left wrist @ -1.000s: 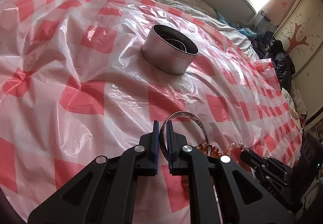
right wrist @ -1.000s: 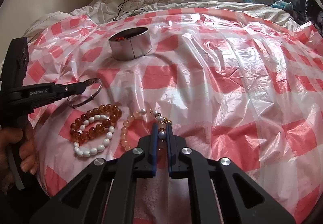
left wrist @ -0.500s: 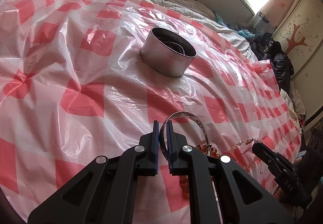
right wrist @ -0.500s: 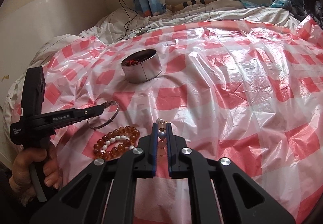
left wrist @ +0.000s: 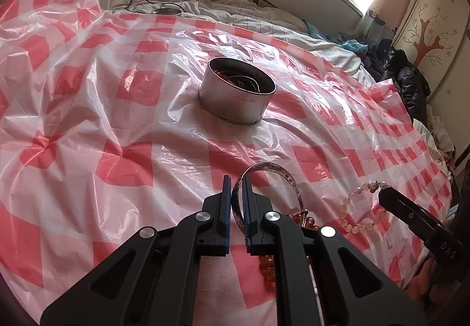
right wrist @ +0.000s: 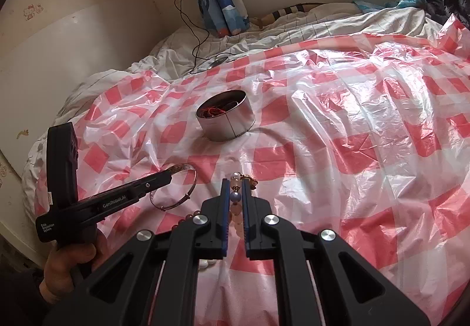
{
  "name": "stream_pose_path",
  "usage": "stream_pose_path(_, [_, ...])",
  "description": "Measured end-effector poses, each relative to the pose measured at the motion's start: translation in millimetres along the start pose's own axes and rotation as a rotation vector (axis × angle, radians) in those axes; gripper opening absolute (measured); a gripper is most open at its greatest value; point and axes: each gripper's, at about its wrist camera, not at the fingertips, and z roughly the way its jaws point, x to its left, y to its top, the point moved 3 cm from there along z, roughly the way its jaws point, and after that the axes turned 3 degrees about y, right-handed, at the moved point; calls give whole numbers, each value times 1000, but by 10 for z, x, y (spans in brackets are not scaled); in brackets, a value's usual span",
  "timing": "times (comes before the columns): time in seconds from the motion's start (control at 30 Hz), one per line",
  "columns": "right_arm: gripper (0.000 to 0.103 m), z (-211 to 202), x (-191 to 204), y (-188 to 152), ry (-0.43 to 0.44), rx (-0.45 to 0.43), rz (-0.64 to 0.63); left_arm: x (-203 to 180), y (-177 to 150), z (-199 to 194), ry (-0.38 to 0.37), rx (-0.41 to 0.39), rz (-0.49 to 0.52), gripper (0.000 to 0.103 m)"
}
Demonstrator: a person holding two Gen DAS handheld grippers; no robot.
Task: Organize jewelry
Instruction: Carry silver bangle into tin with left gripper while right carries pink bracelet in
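Silver bangle (left wrist: 265,179) sits pinched in the left claw (left wrist: 236,196); pale bead bracelet (left wrist: 357,208), clamped in the right claw (right wrist: 234,196), has just risen off the bed's near edge. Both seem ready for the tin (left wrist: 236,98) mid-bed on the checked plastic sheet (left wrist: 132,135).

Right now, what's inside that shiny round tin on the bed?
Inside the tin I can see tangled red cord and something dark beside it. The wall hides the bottom, so whatever lies deeper stays out of sight.
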Motion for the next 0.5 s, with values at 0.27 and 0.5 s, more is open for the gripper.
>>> stream_pose_path(0.27, [9,20,-4,-11,8,1,9,-33,11,-57,14,-26,30,7])
stream_pose_path(0.5, [8,15,-1,-11,14,-3,11,-38,16,-69,19,-30,33,7])
